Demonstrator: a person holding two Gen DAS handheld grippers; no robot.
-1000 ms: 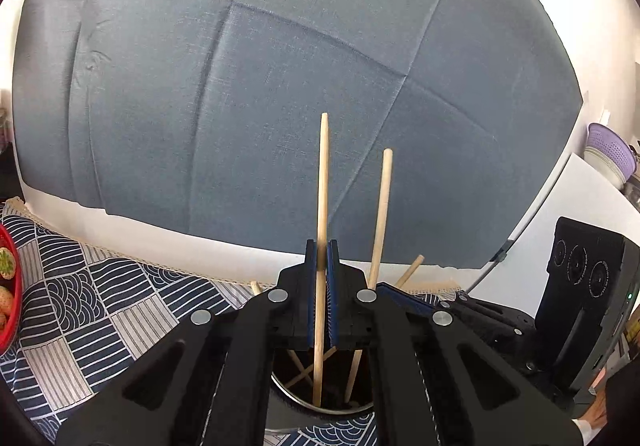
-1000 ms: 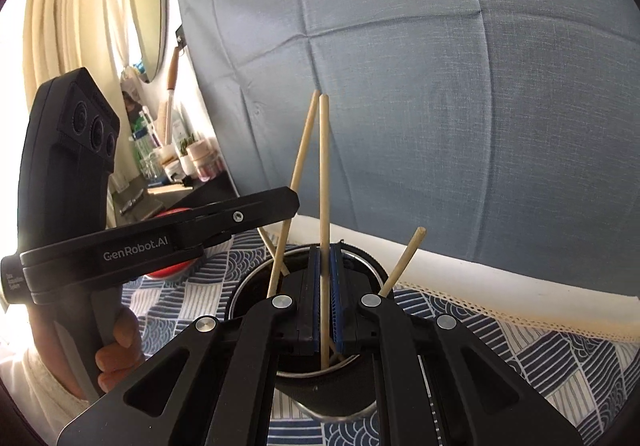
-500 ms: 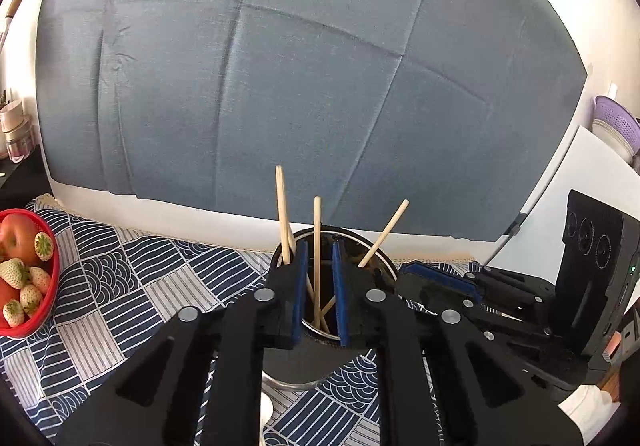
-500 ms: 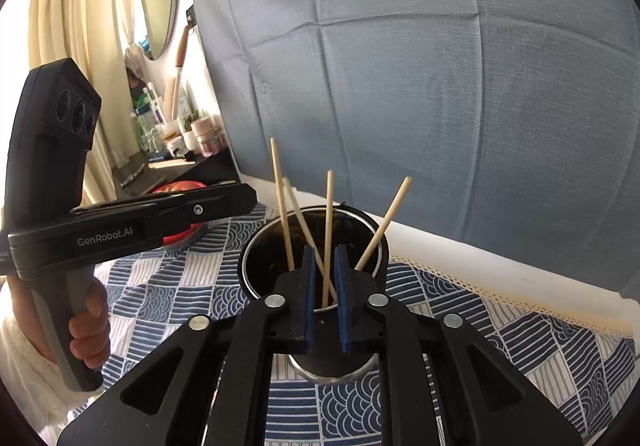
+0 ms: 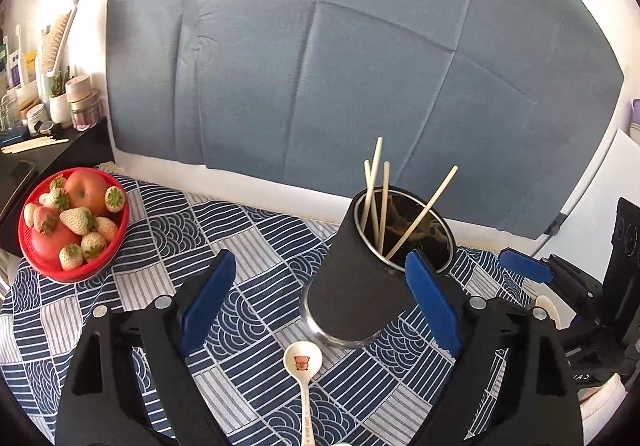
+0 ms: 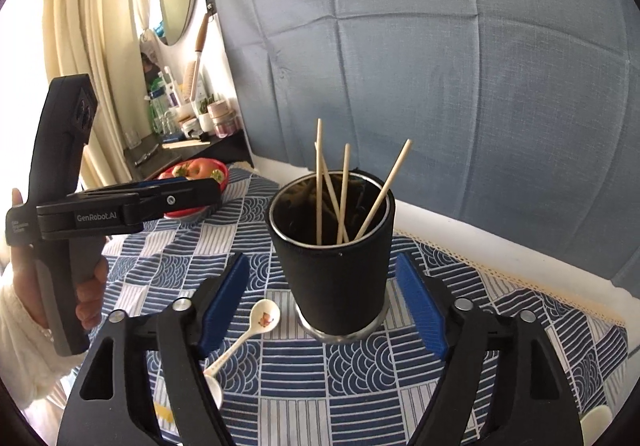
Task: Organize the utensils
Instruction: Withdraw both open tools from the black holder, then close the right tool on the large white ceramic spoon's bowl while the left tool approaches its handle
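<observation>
Fruit fills the red bowl (image 5: 74, 242) at the far left of the left wrist view, an apple and pale strawberries; the bowl stands on the blue patterned tablecloth (image 5: 256, 246), well apart from the other things. To the right of it comes the left gripper (image 5: 318, 302); its blue-padded fingers (image 5: 206, 300) are wide apart and they hold nothing. Between these fingers, near the bottom edge, lies a white spoon (image 5: 303, 366) with a small picture in its bowl; it is just in front of the black cup (image 5: 360, 286), and I cannot tell if they touch. The cup stands upright on the cloth; four wooden chopsticks (image 5: 384, 202) stand in it and lean against its rim, one of them tilted far to the right. At the right edge the right gripper (image 5: 528, 270) is seen from the side.

In the right wrist view a hand (image 6: 86, 298) holds the handle of the left gripper (image 6: 188, 194) at the left; the spoon (image 6: 260, 320) lies beside the cup's base, the cup (image 6: 336, 274) with the chopsticks (image 6: 344, 190) stands in the middle; the right gripper (image 6: 322, 302) has its fingers (image 6: 420, 306) spread widely on both sides of the cup, not touching it.
</observation>
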